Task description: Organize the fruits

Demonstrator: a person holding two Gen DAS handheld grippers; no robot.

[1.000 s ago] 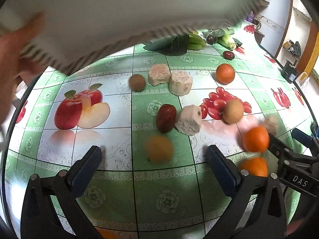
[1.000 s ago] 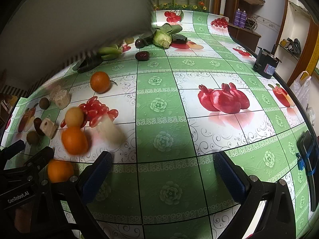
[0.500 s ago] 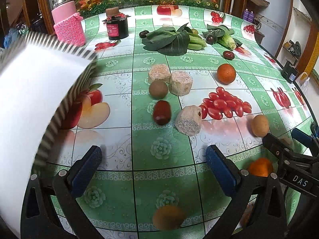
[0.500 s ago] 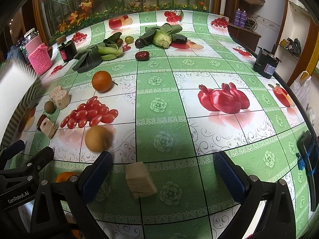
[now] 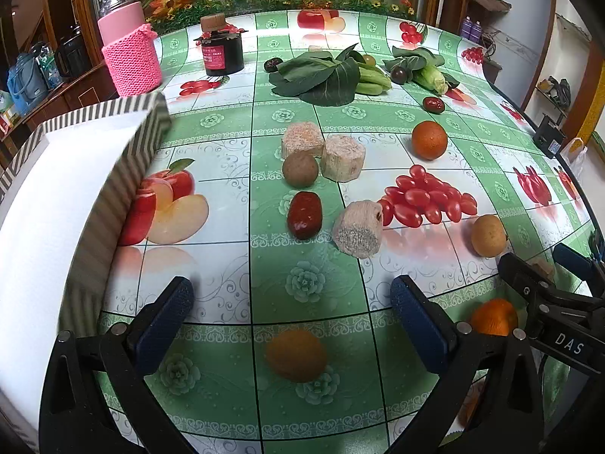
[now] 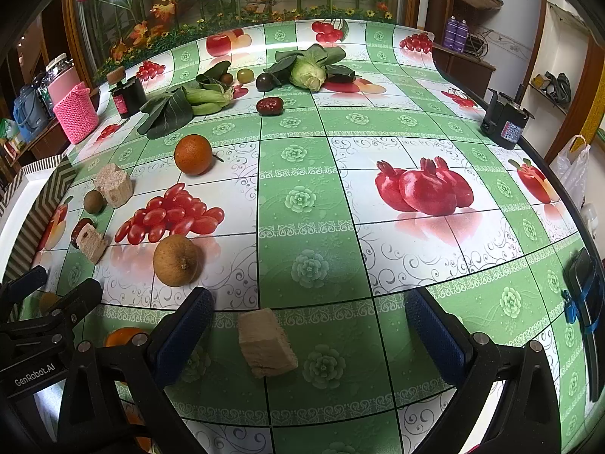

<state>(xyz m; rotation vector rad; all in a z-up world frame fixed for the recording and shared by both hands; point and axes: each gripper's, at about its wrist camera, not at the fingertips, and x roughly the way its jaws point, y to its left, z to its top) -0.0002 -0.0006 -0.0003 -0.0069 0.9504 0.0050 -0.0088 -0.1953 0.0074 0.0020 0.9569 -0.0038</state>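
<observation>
Left hand-held gripper [image 5: 291, 314] spread wide, orange [image 5: 296, 355] between its fingers.

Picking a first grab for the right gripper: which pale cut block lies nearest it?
The pale block lying alone between the open right gripper fingers; the other blocks sit far left by the tray.

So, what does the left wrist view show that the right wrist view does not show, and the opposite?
Only the left wrist view shows the blurred orange fruit between the open left gripper fingers.

Only the right wrist view shows the pale beige cube between the open right gripper fingers, and the black box at the table's right edge.

Both show the round orange, the tan round fruit and the striped white box.
</observation>
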